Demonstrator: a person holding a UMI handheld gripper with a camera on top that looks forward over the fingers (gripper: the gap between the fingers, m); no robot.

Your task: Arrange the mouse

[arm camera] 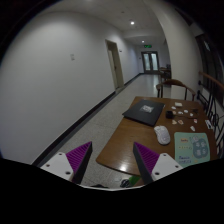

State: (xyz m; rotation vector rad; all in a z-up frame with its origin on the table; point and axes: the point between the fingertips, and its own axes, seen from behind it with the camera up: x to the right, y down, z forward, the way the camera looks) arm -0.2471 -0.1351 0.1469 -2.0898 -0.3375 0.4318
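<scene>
I'm looking down a long corridor (120, 70) with a wooden table (125, 140) on its right side. On the table lies a dark laptop (145, 110), nearer me a pale green pad (193, 149), and a white mouse (162, 134) beside it. My gripper (112, 160) is apart and empty, the mouse beyond its fingers.
</scene>
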